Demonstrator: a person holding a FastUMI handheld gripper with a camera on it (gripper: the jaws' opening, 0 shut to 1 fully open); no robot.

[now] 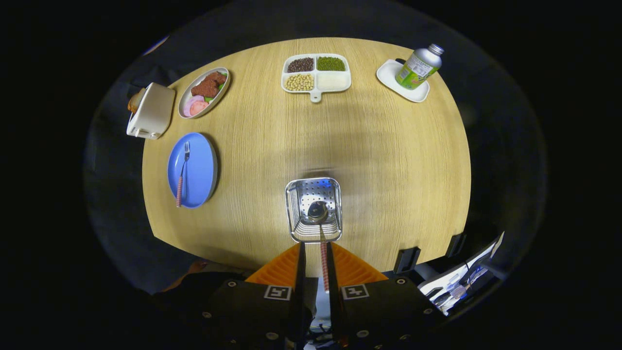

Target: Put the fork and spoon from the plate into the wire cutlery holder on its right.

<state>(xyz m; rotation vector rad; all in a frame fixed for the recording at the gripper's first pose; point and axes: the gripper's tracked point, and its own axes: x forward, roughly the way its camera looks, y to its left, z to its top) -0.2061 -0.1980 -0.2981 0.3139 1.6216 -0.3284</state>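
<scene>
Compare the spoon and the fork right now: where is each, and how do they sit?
The spoon hangs bowl-down in the wire cutlery holder, gripper clamping its handle; the fork lies flat on the blue plate, untouched. Both have striped handles.

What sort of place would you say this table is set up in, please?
Probably a staged dining table in a recording booth: a round wooden table against dark cloth, carrying a plate of food, a divided dish of beans and a toaster.
</scene>
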